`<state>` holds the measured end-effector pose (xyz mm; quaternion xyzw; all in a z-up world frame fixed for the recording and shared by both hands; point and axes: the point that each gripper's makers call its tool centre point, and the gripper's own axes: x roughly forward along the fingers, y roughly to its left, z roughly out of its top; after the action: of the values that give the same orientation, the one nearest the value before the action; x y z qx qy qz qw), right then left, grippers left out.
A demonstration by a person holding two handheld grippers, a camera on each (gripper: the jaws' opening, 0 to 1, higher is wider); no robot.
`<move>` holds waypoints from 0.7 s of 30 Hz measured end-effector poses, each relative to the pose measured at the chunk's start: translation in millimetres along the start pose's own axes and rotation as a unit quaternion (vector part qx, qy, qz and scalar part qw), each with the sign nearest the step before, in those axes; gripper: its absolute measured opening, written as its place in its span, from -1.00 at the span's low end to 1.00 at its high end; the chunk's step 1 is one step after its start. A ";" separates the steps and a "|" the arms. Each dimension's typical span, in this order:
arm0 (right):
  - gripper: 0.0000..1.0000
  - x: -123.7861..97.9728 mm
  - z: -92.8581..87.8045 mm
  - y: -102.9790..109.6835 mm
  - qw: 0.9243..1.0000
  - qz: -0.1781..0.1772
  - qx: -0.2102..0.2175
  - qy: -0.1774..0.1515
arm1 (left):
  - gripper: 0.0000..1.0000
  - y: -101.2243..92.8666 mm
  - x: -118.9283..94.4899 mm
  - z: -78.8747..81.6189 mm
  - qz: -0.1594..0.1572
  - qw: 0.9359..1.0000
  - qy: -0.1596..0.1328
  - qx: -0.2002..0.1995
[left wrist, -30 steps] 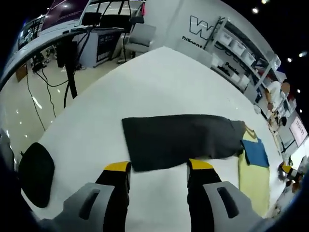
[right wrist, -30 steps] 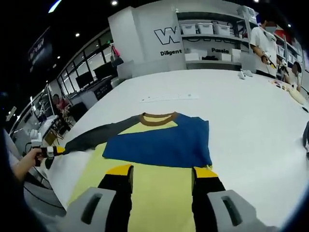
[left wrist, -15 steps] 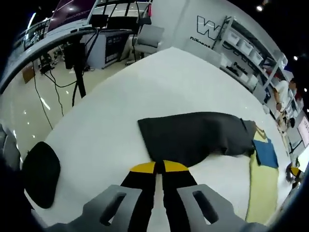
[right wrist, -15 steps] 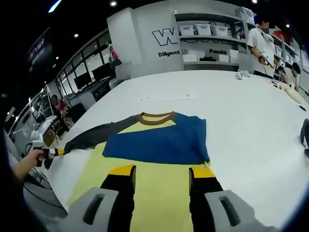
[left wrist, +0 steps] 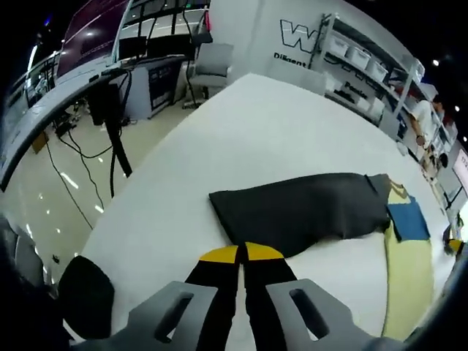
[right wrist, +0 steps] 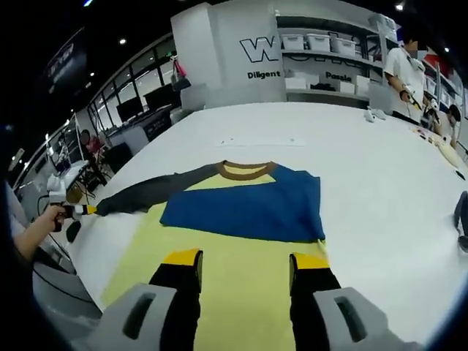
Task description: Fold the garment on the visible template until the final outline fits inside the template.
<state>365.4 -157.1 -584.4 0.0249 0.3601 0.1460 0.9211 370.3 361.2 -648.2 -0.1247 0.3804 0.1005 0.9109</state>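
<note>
Both views low, garment shared

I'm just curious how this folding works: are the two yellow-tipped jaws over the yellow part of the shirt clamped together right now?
No: in the right gripper view the right gripper stands open, its jaws apart over the yellow body of the shirt.

Bare desk lies open from 12 to 3 o'clock beyond the garment; a dark object sits at 3.

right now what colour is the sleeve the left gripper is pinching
Dark grey, almost charcoal. The sleeve shows best in the left gripper view.
</note>
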 end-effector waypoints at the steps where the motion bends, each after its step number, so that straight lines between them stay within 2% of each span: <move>1: -0.06 -1.2 -0.2 1.9 1.000 0.002 -0.002 0.000 | -1.00 4.3 -1.0 0.9 0.009 1.000 0.004 0.007; 8: 0.16 -6.3 2.5 9.3 1.000 0.017 -0.008 -0.003 | -0.99 10.6 -1.4 11.6 0.008 1.000 -0.002 0.015; 12: 0.45 -8.4 4.1 14.5 1.000 0.028 -0.010 -0.005 | -0.99 10.9 -1.8 14.5 0.008 1.000 -0.003 0.019; 21: 0.78 -13.6 3.8 20.7 0.999 0.033 -0.026 -0.001 | -0.99 9.4 -4.6 21.1 0.004 1.000 -0.006 0.019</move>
<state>353.3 -141.0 -569.5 0.0127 0.3542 0.1856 0.9165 378.7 376.2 -632.0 -0.1050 0.3769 0.0982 0.9150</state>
